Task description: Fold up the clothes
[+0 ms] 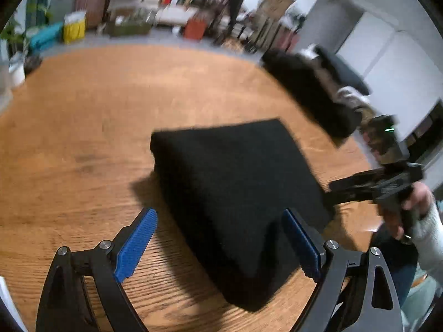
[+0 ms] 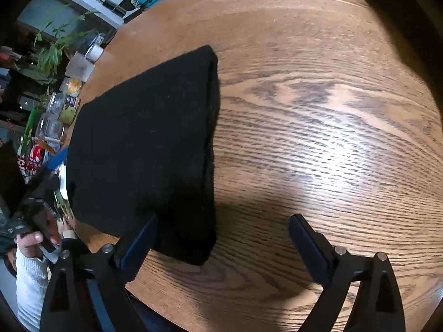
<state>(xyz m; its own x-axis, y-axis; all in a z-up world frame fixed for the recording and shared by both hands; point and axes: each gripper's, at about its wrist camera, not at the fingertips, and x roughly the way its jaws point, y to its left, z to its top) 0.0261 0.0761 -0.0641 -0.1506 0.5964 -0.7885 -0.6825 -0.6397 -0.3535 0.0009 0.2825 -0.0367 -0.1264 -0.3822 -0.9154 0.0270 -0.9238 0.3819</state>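
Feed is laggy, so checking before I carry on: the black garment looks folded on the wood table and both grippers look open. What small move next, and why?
Probably lift both grippers clear. The black garment lies as a compact folded bundle on the table, the left gripper and right gripper stand open, and no pad presses on it. Nothing looks left to grip.

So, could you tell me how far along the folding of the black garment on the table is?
Done: the black garment lies as a compact folded rectangle on the wooden table, stacked layers showing along one edge. In hand: nothing; the left gripper and right gripper are both open with no cloth between the pads. Left: perhaps squaring it up; a second dark heap near the table edge may still need folding.
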